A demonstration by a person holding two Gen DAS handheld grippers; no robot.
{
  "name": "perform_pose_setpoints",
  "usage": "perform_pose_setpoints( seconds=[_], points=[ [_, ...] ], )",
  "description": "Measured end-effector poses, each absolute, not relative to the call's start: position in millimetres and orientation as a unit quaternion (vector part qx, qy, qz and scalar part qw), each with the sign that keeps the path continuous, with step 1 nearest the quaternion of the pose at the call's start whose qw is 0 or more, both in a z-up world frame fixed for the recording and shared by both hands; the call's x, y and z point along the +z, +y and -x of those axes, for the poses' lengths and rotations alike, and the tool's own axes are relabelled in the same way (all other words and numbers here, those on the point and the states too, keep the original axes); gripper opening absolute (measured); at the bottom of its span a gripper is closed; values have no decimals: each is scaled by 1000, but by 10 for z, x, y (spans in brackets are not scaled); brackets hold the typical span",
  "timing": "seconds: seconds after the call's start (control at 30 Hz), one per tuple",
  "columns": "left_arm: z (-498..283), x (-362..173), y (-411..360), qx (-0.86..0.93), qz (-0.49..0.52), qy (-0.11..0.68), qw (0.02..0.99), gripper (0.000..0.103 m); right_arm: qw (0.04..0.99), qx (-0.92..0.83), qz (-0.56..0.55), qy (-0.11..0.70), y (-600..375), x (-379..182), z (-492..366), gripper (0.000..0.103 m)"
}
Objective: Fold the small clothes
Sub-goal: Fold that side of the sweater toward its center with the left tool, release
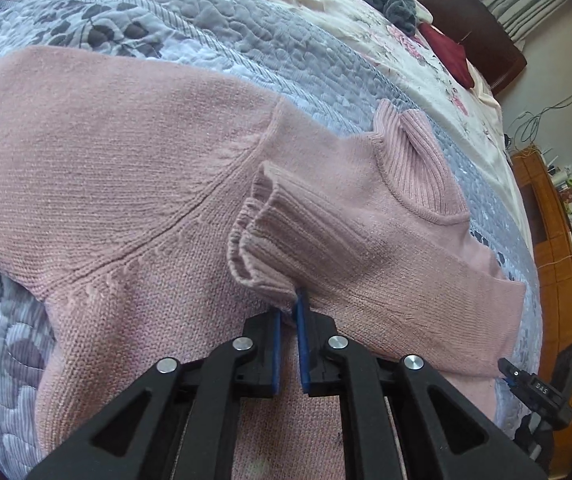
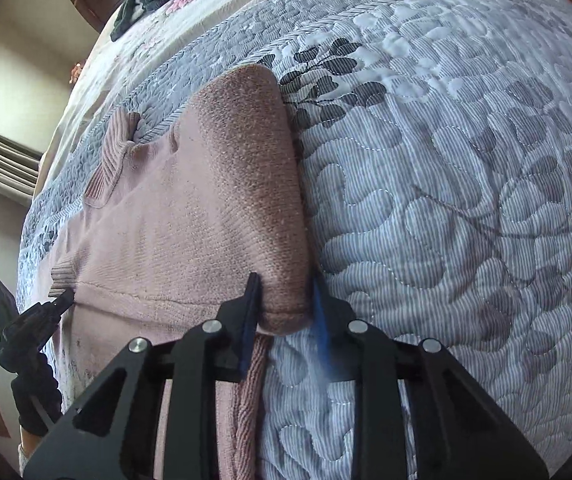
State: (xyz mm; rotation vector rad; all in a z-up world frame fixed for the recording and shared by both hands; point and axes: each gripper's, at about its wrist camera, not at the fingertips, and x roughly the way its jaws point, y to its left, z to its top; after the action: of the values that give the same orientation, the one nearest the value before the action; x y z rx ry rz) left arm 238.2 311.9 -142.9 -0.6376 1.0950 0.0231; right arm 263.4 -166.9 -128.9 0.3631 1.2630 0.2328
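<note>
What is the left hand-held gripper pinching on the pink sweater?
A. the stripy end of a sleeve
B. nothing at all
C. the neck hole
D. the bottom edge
A: in the left wrist view the left hand-held gripper has its blue pads closed on the ribbed cuff of a sleeve, folded over the body of the pink sweater, while the collar lies apart.

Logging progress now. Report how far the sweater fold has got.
Done: one sleeve lies folded across the pink sweater on the quilt. In hand: the left gripper pinches that sleeve's ribbed cuff; the right gripper straddles a folded side edge. Left: folding the body; collar is uncovered.
</note>
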Motion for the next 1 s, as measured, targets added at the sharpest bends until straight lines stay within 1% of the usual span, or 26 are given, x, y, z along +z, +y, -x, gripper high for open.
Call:
perform_pose_setpoints(
  seconds=[0.03,0.07,0.1,0.13,0.17,0.23,0.3,0.33,0.4,0.5,0.53,0.63,0.67,0.7,0.77,0.8,0.83,0.87,0.93,1.0],
  points=[
    [-2339,-1388,3141,5,301,510,806,15,786,108,-164,587,-1655,-1256,-2632,24],
    [-2294,-1330,3171,2,302,505,808,24,786,109,-160,587,-1620,-1198,-2638,28],
    [-2232,-1267,3205,-1,303,500,811,29,791,106,-155,582,-1611,-1120,-2597,30],
    [-2172,-1203,3244,-3,305,494,814,41,800,105,-143,573,-1595,-1022,-2543,30],
    [-2129,-1141,3284,-4,306,487,818,43,808,108,-129,564,-1596,-940,-2505,30],
    [-2112,-1019,3358,2,303,474,827,44,821,114,-107,548,-1529,-797,-2415,30],
    [-2226,-945,3411,17,296,471,831,51,825,124,-97,542,-1442,-706,-2383,30],
    [-2313,-943,3433,26,293,475,829,58,824,132,-96,542,-1394,-679,-2387,31],
    [-2542,-1015,3441,25,287,495,820,61,825,139,-87,541,-1274,-658,-2410,31],
    [-2808,-1200,3381,28,269,531,803,61,824,143,-77,543,-1167,-709,-2445,34],
    [-2861,-1247,3346,26,265,537,800,59,821,144,-77,546,-1139,-753,-2468,34],
    [-2889,-1206,3221,20,245,524,816,22,814,138,-69,560,-1110,-898,-2525,34],
    [-2858,-1133,3185,10,239,505,829,14,812,134,-68,564,-1113,-953,-2539,34],
    [-2800,-1027,3150,-6,232,476,848,11,810,132,-71,567,-1120,-1000,-2543,34],
    [-2661,-837,3052,-15,178,423,888,10,810,132,-74,567,-1140,-1062,-2541,32],
    [-2613,-800,3007,-9,144,411,900,10,810,134,-74,566,-1144,-1074,-2536,32],
    [-2596,-819,2993,1,118,413,903,12,810,135,-73,566,-1144,-1078,-2535,32],
    [-2613,-880,3022,16,106,428,897,18,810,136,-71,566,-1137,-1080,-2532,32],
    [-2657,-1026,3170,50,112,464,877,19,809,136,-66,568,-1120,-1072,-2538,32],
    [-2597,-1056,3355,65,159,465,868,19,809,137,-64,568,-1106,-1038,-2541,32]
  ],
)
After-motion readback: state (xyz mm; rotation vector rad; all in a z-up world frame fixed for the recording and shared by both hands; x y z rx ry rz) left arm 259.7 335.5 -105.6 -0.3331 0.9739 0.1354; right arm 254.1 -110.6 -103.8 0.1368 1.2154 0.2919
